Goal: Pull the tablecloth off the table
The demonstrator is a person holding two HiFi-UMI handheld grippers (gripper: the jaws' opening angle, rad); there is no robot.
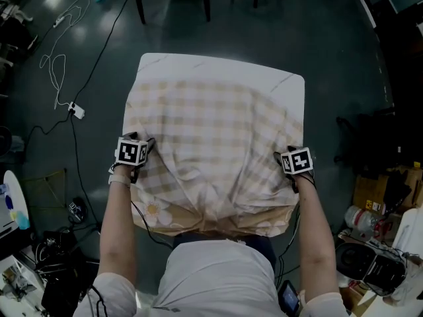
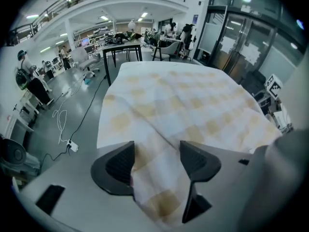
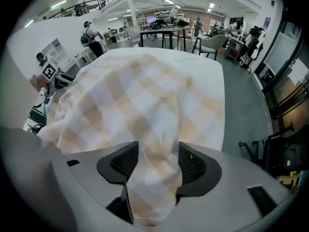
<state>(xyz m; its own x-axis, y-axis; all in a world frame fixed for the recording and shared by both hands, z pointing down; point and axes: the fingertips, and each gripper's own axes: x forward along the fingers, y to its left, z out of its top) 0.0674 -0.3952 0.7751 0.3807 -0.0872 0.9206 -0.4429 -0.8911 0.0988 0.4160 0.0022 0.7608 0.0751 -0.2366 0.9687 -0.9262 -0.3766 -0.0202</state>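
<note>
Bunched tablecloth [image 1: 211, 137] loose between wide-open fingers [image 2: 118, 167] of left gripper [image 2: 157, 157] and right gripper [image 3: 157, 161].

Checked tablecloth [image 1: 211, 137] on white table [image 1: 198, 65]

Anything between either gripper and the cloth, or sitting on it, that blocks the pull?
Nothing visible. Nothing sits on the cloth, and a fold of it is already between the open jaws of the left gripper and the right gripper.

Bare floor [image 1: 330, 45] rings the table [image 1: 198, 63]; a cable [image 1: 96, 63] trails along its left, boxes and gear [image 1: 380, 243] crowd the near right
</note>
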